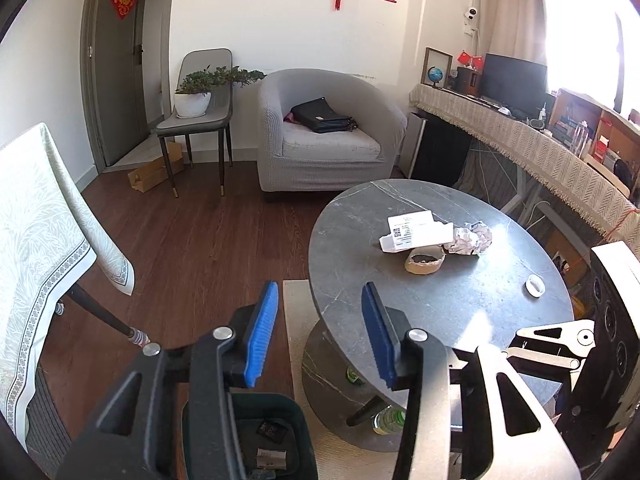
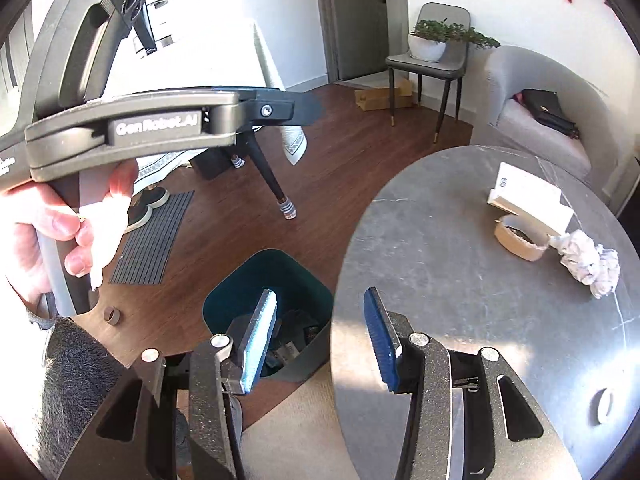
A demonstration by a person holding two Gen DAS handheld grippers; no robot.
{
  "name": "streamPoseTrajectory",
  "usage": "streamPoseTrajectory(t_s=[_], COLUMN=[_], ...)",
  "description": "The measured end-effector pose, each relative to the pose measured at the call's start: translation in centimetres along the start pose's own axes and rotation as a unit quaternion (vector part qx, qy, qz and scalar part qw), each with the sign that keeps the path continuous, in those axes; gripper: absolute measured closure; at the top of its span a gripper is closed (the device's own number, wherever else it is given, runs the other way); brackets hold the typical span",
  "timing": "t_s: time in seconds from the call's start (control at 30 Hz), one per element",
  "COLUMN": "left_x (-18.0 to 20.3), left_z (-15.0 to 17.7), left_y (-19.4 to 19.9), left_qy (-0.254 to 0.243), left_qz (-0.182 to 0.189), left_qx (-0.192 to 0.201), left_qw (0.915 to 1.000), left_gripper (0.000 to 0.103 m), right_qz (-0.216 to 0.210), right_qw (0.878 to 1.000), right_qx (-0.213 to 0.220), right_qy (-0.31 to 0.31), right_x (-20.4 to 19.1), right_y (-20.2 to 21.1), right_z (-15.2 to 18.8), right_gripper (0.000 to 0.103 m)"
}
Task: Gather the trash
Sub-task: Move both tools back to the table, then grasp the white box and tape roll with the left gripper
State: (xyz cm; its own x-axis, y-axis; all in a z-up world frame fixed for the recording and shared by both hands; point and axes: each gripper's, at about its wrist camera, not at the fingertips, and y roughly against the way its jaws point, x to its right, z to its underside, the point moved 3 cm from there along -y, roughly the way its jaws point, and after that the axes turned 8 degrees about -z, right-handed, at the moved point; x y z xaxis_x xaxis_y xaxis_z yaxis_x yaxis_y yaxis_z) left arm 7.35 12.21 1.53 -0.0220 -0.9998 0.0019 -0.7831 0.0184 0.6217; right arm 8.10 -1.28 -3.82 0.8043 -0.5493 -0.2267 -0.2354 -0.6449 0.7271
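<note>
Trash lies in a loose cluster on the round grey marble table (image 1: 440, 308): we see a white box (image 1: 418, 230) with a printed label, a crumpled paper ball (image 1: 470, 238) touching its right end, and a cardboard tape roll (image 1: 425, 261) just in front of the box. A small white ring (image 1: 535, 285) sits apart near the table's right edge. Our left gripper (image 1: 320, 336) hangs with its 2 blue pads spread and nothing between them, over the table's near left edge. Our right gripper (image 2: 320, 344) is likewise spread and empty, straddling the table's rim. Below, beside the table, stands the dark teal bin (image 2: 316, 284), already holding a few scraps. Behind the table, a black bag (image 1: 322, 116) rests on the grey armchair (image 1: 326, 136).
</note>
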Motion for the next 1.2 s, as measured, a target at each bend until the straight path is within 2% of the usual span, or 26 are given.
streamPoseTrajectory(t_s=[0.2, 0.3, 0.47, 0.7, 0.8, 0.87, 1.0, 1.2], left_x=[4.4, 6.3, 8.7, 12.5, 14.0, 14.8, 16.0, 16.2], left_z=[-0.4, -0.3, 0.0, -0.4, -0.5, -0.6, -0.5, -0.4], left_y=[-2.2, -3.2, -5.2, -7.7, -9.2, -10.1, -11.6, -13.7], left_qy=[-0.020, -0.031, -0.044, -0.051, -0.056, -0.057, -0.059, -0.035], left_qz=[0.016, 0.017, 0.008, 0.017, 0.015, 0.014, 0.005, -0.015], left_qx=[-0.010, -0.016, -0.031, -0.042, -0.050, -0.056, -0.066, -0.091], left_qw=[0.9996, 0.9993, 0.9985, 0.9977, 0.9971, 0.9967, 0.9961, 0.9951], left_gripper=[0.045, 0.037, 0.034, 0.031, 0.030, 0.028, 0.022, 0.022], right_qz=[0.032, 0.051, 0.085, 0.121, 0.128, 0.132, 0.138, 0.141], right_qw=[0.999, 0.998, 0.994, 0.985, 0.982, 0.981, 0.978, 0.973], right_qx=[0.015, 0.021, 0.030, 0.049, 0.058, 0.058, 0.057, 0.064], right_qy=[-0.024, -0.037, -0.065, -0.109, -0.125, -0.133, -0.148, -0.169], right_x=[3.9, 5.9, 9.5, 13.6, 15.0, 15.9, 17.4, 19.0], right_y=[3.2, 4.6, 6.9, 9.9, 10.8, 11.2, 11.8, 12.6], right_z=[1.7, 2.8, 4.8, 7.7, 8.6, 9.3, 10.6, 11.5], right_gripper=[0.057, 0.057, 0.057, 0.057, 0.056, 0.052, 0.049, 0.046])
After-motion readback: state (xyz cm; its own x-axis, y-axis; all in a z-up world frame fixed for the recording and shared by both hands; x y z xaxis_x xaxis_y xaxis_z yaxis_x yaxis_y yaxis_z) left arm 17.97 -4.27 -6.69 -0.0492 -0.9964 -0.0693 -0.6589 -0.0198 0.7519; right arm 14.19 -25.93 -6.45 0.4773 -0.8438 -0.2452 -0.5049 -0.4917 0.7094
